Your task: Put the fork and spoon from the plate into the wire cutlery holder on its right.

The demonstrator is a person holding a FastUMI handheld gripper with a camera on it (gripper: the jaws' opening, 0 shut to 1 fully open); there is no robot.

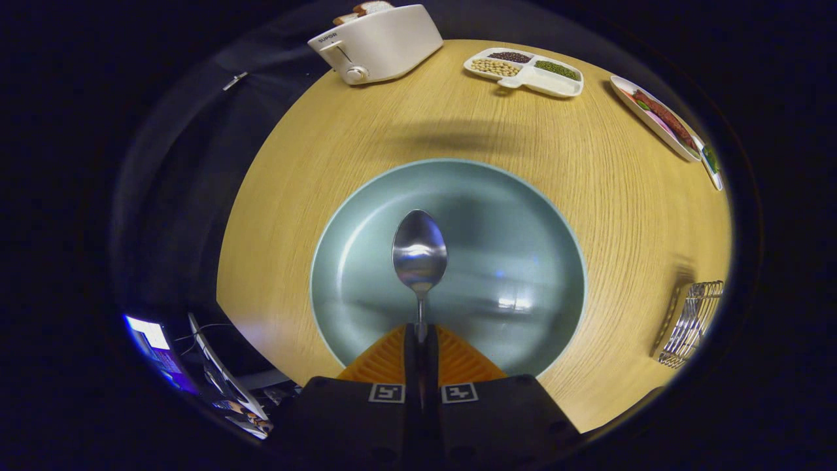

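Spoon (419, 252) first: it is held up by its thin handle, with the round bowl end sticking out ahead of the gripper (421, 340) and hanging over the middle of the big blue-green plate (366, 216). The jaws are squeezed tight on the handle, one on each side. I can see no fork on the plate, so I think the spoon is the job in hand now.

The wire cutlery holder (692, 322) stands on the wooden counter (608, 216), off to the right of the plate and well apart from the spoon. So the spoon has to travel to the right and then go down into it.

What could go wrong? The jaws only pinch a skinny bit of handle, and most of the spoon sticks out in front. A fast swing could make it slip, spin or drop onto the plate. The holder has gaps between its wires, so the spoon could poke a wire and miss, or push the holder over.

Far away sit a white toaster (376, 42), a tray of beans (524, 70) and a dish of food (657, 118). They are out of the way.
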